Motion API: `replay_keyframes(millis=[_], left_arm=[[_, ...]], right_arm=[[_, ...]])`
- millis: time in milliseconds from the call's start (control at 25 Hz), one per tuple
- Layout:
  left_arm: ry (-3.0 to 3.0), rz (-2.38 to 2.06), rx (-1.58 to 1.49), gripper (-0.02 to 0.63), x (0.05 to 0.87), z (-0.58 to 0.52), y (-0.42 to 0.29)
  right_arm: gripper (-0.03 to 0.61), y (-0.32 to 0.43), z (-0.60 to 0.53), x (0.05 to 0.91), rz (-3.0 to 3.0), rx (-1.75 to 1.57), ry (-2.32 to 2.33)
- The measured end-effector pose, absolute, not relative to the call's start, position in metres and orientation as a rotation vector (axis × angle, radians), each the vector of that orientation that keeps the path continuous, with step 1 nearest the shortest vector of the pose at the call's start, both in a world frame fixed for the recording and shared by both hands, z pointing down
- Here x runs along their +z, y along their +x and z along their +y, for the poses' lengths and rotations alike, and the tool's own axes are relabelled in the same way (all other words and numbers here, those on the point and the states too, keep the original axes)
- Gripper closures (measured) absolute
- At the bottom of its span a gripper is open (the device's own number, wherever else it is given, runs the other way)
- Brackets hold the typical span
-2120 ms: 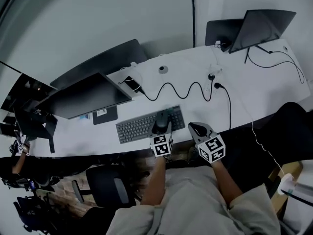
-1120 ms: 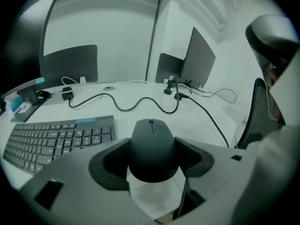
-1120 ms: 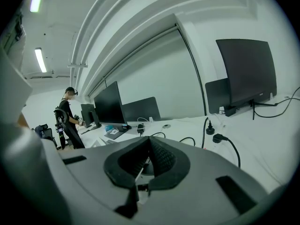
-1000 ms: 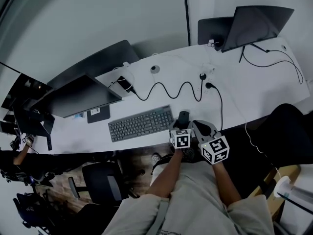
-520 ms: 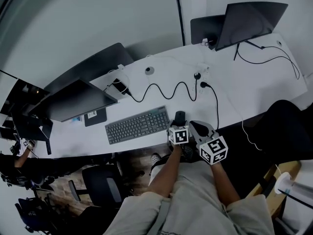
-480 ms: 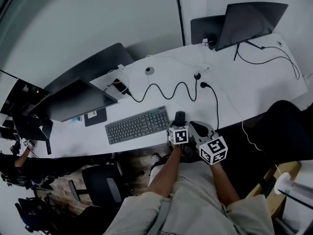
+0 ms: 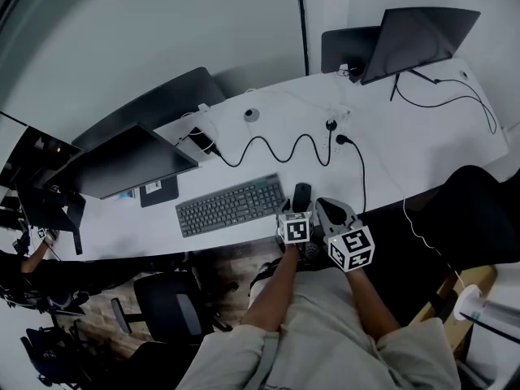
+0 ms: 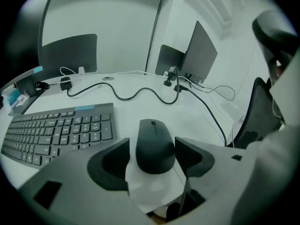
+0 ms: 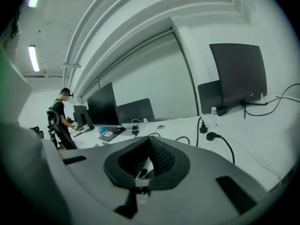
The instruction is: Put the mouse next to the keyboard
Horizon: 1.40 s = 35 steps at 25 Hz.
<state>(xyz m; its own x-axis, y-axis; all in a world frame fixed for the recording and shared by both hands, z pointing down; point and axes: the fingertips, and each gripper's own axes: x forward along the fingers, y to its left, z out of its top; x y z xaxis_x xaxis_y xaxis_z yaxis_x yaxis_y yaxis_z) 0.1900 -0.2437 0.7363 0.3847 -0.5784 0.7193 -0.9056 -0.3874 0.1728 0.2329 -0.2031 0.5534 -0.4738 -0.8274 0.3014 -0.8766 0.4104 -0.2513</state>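
A black mouse (image 8: 155, 143) (image 7: 301, 195) lies on the white desk (image 7: 422, 145) just right of the dark keyboard (image 7: 230, 205) (image 8: 56, 128). My left gripper (image 8: 152, 146) (image 7: 300, 206) straddles the mouse's rear, jaws wide. White desk shows between the left pad and the mouse; the right pad sits close against it. My right gripper (image 9: 149, 150) (image 7: 329, 212) hovers at the desk's front edge beside the left one, pads together with nothing between them.
A wavy black cable (image 7: 280, 149) and plugs (image 7: 338, 139) cross the desk behind the mouse. A monitor (image 7: 122, 162) stands at left and a laptop (image 7: 414, 35) at back right. A chair (image 7: 171, 307) stands below the desk edge.
Two seconds ago the left gripper had the mouse over the keyboard's right end; it now rests on the desk just right of the keyboard. Over the last second nothing has shifted.
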Motion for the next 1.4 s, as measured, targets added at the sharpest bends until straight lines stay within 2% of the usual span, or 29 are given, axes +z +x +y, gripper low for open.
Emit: replay_keyframes(millis=[320, 920, 1400], left_arm=[[2.159, -1.259, 0.651, 0.311, 0.696, -0.223, 0.141], [2.38, -1.285, 0.48, 0.311, 0.611, -0.137, -0.003], [2.386, -1.351, 0.326, 0.313, 0.588, -0.103, -0.088]], right_arm=[[0.575, 0.207, -0.178, 0.576, -2.395, 0.653, 1.582], [0.575, 0.129, -0.1, 0.603, -2.253, 0.702, 1.701], [0.575, 0.073, -0.061, 0.614, -2.246, 0.687, 1.735]])
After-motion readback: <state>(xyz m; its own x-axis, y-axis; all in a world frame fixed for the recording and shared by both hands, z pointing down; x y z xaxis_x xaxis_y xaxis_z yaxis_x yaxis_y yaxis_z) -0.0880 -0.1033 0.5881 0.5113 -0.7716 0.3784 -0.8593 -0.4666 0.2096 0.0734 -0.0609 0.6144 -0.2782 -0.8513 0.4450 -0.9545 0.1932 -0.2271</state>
